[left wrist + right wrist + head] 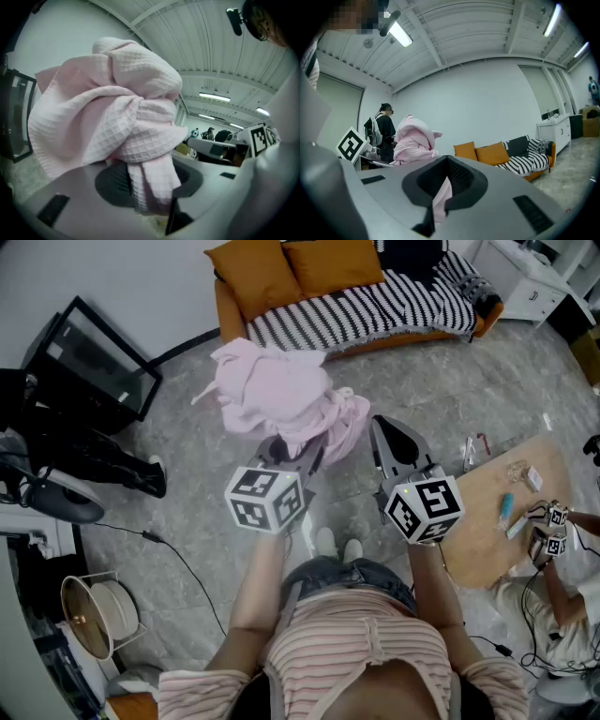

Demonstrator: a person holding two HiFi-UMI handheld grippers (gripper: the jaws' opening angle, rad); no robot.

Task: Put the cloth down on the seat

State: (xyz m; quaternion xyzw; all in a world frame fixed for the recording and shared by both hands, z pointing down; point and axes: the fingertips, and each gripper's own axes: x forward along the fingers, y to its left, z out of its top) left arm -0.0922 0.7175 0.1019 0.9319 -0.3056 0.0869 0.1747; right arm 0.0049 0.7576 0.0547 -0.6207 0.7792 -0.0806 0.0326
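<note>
A bunched pink waffle cloth [277, 395] hangs in the air over the grey floor, short of the sofa. My left gripper [298, 454] is shut on it from below; in the left gripper view a strand of the cloth [150, 180] runs down between the jaws. My right gripper [380, 435] is beside it on the right, and a pink strip [440, 199] sits pinched in its nearly closed jaws. The seat is an orange sofa [375, 306] with a black-and-white striped cover and orange cushions, at the far wall. It also shows in the right gripper view as the sofa [520, 159].
A black screen [94, 362] leans at the left, with dark bags [84, 465] and a round fan [98, 615] below it. A low wooden table [487, 531] with small items stands at the right, where another person's hands [548, 531] work. White cabinet [530, 277] at the far right.
</note>
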